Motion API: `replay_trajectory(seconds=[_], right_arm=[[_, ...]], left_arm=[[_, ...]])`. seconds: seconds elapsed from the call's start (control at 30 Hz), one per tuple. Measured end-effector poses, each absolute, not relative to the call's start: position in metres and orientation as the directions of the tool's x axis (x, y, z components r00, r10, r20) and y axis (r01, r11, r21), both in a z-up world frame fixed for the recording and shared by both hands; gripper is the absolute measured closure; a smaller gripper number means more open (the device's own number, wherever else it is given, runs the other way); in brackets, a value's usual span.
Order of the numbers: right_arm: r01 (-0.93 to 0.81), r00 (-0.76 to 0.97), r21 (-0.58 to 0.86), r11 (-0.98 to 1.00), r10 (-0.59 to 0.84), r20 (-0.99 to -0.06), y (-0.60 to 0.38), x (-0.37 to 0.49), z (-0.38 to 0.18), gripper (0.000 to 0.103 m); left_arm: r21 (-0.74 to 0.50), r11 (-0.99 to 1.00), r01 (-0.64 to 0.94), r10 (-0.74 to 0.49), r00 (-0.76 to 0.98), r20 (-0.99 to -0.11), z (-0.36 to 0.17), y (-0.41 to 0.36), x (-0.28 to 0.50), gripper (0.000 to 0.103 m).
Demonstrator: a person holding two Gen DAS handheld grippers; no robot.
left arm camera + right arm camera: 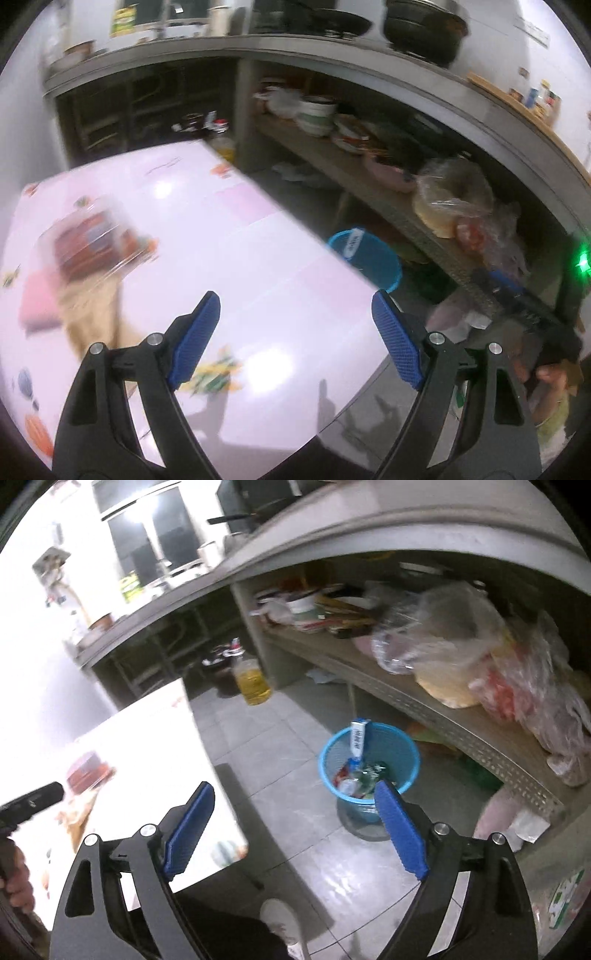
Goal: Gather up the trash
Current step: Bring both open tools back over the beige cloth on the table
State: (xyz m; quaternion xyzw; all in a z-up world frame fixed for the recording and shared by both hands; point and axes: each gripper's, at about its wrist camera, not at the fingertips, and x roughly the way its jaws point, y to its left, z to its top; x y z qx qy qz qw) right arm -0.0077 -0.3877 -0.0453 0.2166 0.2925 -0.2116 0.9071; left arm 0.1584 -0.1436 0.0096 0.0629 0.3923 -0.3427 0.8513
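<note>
Tongs apart on both sides, nothing held.
Risks knocking the clear box (pixel 90 242) off the table (pixel 258 258), or tipping the blue bin (pixel 369 771) on a hurried drop.

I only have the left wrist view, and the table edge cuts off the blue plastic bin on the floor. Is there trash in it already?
Observer: Yes. The right wrist view shows the blue mesh plastic bin holding crumpled wrappers, with a white tube leaning up past its rim.
Operator: Is the right claw carrying anything?
Observer: No. The right claw is open with nothing between its blue pads.
Operator: What's on the floor nearer than the bin?
Observer: A white shoe on the grey floor tiles, apart from the bin.
</note>
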Motion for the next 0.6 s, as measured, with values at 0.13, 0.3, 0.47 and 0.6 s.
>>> replay_trajectory(seconds=[0.13,0.3,0.47,0.6], right_arm=[[0.45,0.741,0.239,0.86,-0.21,-0.637,-0.358,0.004,-0.036,0.011],[0.347,0.735,0.232,0.909,-0.11,-0.669,-0.323,0.026,-0.033,0.011],[0.257,0.721,0.217,0.942,-0.037,-0.692,-0.287,0.048,-0.031,0.007],[0.221,0.716,0.163,0.962,-0.046,-0.696,-0.262,0.06,-0.025,0.006]], left_arm=[[-0.148,0.792,0.592,-0.495,0.482,-0.723,0.001,-0.11,0.159,0.023],[-0.14,0.831,0.539,-0.457,0.516,-0.725,-0.004,-0.081,0.163,0.023],[-0.161,0.859,0.485,-0.439,0.538,-0.72,-0.008,-0.056,0.166,0.023],[-0.169,0.872,0.459,-0.429,0.55,-0.717,-0.009,-0.046,0.17,0.023]])
